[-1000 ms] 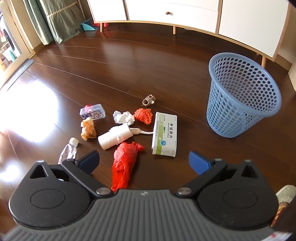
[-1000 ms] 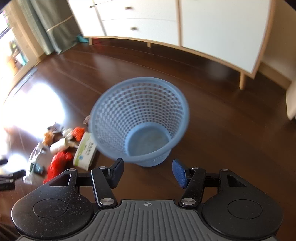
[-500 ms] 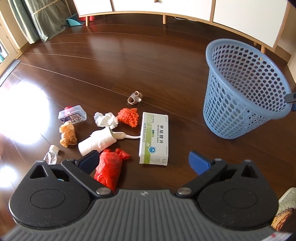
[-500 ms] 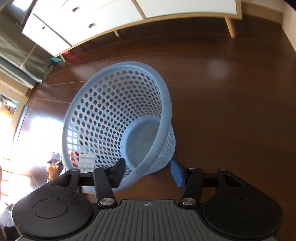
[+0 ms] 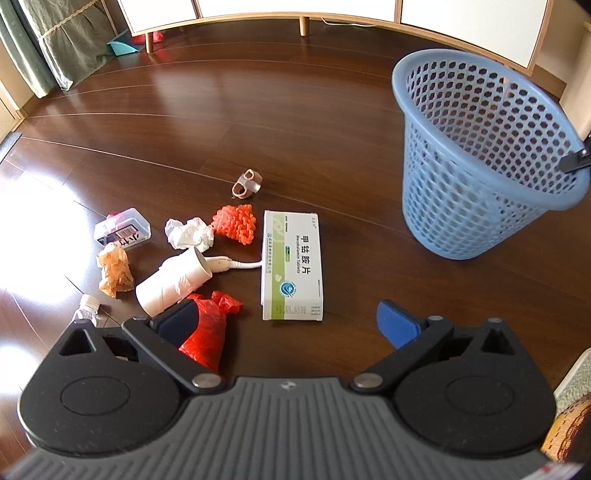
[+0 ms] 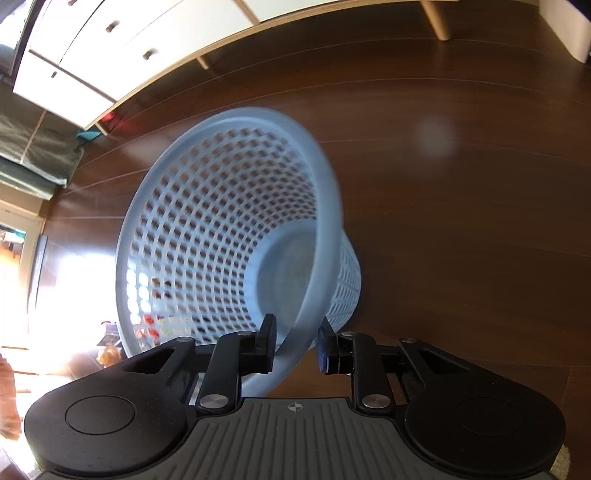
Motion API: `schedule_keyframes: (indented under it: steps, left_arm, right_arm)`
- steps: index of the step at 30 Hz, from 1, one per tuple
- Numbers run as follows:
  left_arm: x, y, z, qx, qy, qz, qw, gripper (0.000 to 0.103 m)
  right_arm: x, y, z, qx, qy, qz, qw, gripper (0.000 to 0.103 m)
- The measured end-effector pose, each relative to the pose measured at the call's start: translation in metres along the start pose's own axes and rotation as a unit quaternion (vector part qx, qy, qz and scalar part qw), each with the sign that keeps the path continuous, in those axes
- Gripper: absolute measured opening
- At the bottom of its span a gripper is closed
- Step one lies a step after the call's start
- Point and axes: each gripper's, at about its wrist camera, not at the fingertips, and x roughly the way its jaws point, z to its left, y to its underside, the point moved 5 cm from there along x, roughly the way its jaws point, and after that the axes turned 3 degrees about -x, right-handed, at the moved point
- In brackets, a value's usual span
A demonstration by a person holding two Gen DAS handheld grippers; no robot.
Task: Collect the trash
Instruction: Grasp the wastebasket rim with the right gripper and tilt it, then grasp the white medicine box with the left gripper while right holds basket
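Observation:
A blue mesh basket stands tilted on the dark wood floor, right of a pile of trash. The pile holds a white and green medicine box, a red plastic bag, a paper roll, a crumpled tissue and an orange net. My left gripper hangs open above the near end of the pile, its left finger over the red bag. My right gripper straddles the rim of the basket. Its jaws are closing, and both pads lie against the rim.
A clear plastic case, a brown wrapper, a small bottle, a tape ring and a white cable also lie in the pile. White cabinets on wooden legs line the far wall. A green curtain hangs at far left.
My left gripper sank closer to the trash. My right gripper rolled and dropped onto the basket's near rim. Its jaws narrowed from wide open to clamp the rim, and the basket now tilts.

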Motion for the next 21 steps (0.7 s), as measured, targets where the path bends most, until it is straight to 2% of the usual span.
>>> schedule_keyframes:
  steps: [5,14,21]
  left_arm:
    - [0.011,0.005,-0.008,0.012,0.007,0.001,0.9999,0.101]
    - [0.034,0.011,-0.016,0.022,0.029,0.013,0.9993,0.100]
    - [0.060,0.007,-0.015,0.022,0.031,0.009,0.9992,0.100]
  right_arm:
    - [-0.022,-0.002,-0.024,0.015,0.019,-0.008,1.000,0.012]
    - [-0.077,0.002,-0.059,0.038,0.085,-0.021,0.995,0.009]
    - [-0.099,0.020,-0.075,0.047,0.103,-0.015,0.993,0.009]
